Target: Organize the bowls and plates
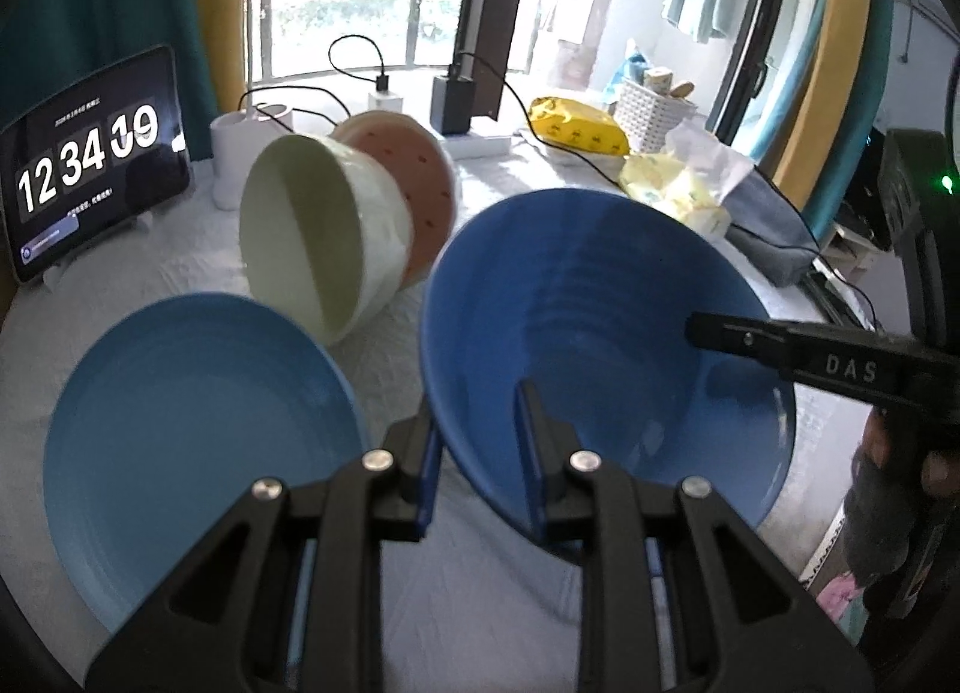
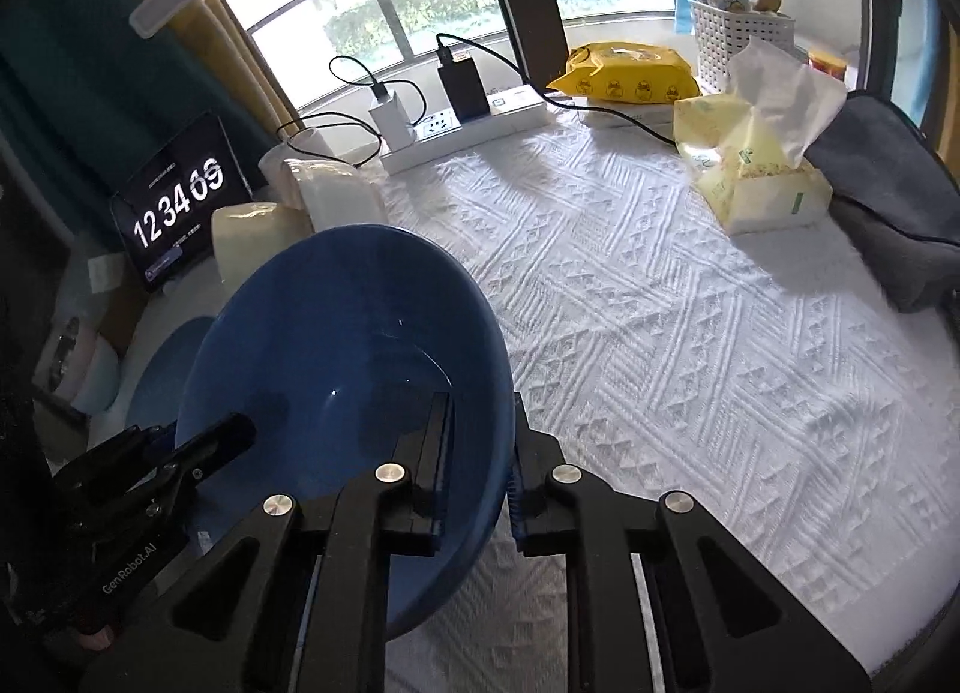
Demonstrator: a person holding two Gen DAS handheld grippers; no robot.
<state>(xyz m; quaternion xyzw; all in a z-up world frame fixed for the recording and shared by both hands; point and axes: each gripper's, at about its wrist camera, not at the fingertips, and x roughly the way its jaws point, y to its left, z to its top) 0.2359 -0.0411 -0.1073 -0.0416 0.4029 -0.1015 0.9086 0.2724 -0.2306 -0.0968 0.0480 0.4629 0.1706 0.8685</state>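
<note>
A deep blue bowl (image 1: 600, 297) hangs tilted over the white tablecloth, with both grippers on its rim. My left gripper (image 1: 475, 414) is shut on the near rim, one finger inside the bowl and one outside. My right gripper (image 2: 480, 423) is shut on the bowl's (image 2: 336, 345) right rim in the same way. In the left wrist view its finger (image 1: 780, 345) reaches in from the right. A light blue plate (image 1: 198, 441) lies flat to the left. Behind it a pale green bowl (image 1: 312, 237) leans on its side against a pink dotted bowl (image 1: 426, 183).
A tablet clock (image 1: 90, 165) stands at the far left beside white cups (image 1: 231, 153). Along the window are a power strip (image 2: 474, 117) with chargers, a yellow wipes pack (image 2: 630, 72), a tissue box (image 2: 756, 177), a white basket (image 2: 732, 33) and a grey bag (image 2: 888, 195).
</note>
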